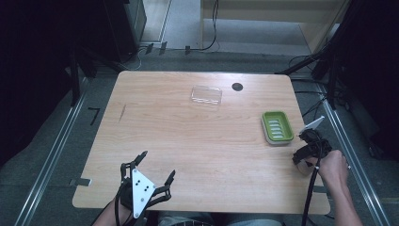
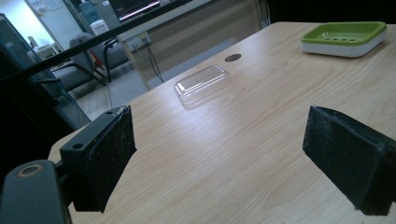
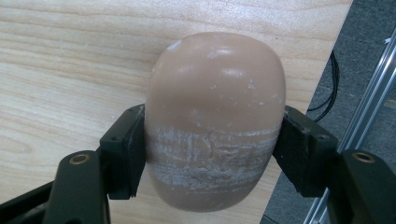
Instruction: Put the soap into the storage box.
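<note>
Your right gripper [image 3: 212,154] clamps a rounded tan soap bar [image 3: 215,116] from both sides at the tabletop's [image 1: 188,136] right edge, near its front corner. The green soap dish [image 1: 277,126] sits just beyond it, beside that same edge. A clear plastic lid [image 1: 206,95] and a dark round hole [image 1: 237,86] lie near the far edge. Your left gripper [image 1: 155,165] hangs wide apart and empty over the front edge. No readable writing shows on anything.

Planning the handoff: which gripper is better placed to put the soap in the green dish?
Right: the right gripper already clamps the soap beside the green dish; the left gripper is open, farther off.
</note>
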Available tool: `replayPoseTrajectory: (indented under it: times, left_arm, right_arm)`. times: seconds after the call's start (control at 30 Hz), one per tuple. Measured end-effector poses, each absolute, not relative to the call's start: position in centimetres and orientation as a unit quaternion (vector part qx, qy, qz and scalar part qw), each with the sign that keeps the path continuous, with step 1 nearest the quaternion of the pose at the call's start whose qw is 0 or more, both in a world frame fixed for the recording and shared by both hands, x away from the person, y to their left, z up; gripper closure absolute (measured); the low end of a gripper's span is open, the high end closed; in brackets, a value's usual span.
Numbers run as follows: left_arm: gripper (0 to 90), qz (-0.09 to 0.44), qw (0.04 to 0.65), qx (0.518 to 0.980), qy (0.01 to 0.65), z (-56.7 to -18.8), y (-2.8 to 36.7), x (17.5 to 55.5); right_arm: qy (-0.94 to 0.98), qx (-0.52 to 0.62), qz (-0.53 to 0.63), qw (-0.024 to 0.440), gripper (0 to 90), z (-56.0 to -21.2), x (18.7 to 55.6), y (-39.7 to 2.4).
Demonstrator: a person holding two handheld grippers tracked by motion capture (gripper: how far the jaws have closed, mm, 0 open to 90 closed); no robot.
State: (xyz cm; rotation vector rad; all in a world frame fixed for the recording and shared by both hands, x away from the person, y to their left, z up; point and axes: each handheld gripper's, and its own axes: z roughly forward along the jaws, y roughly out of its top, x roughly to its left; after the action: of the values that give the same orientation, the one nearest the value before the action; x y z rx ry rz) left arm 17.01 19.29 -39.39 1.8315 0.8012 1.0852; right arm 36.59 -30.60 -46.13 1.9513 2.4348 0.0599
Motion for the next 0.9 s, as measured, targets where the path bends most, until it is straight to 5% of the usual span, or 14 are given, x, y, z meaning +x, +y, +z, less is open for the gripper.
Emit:
replayPoseTrajectory:
  times: [0.9]
  left_arm:
    - [9.9, 0.434, 0.42, 0.731, 0.319, -39.4, 19.3, 17.0]
  right_arm:
    - [0.77, 0.638, 0.013, -0.002, 26.5, -47.3, 36.1, -30.5]
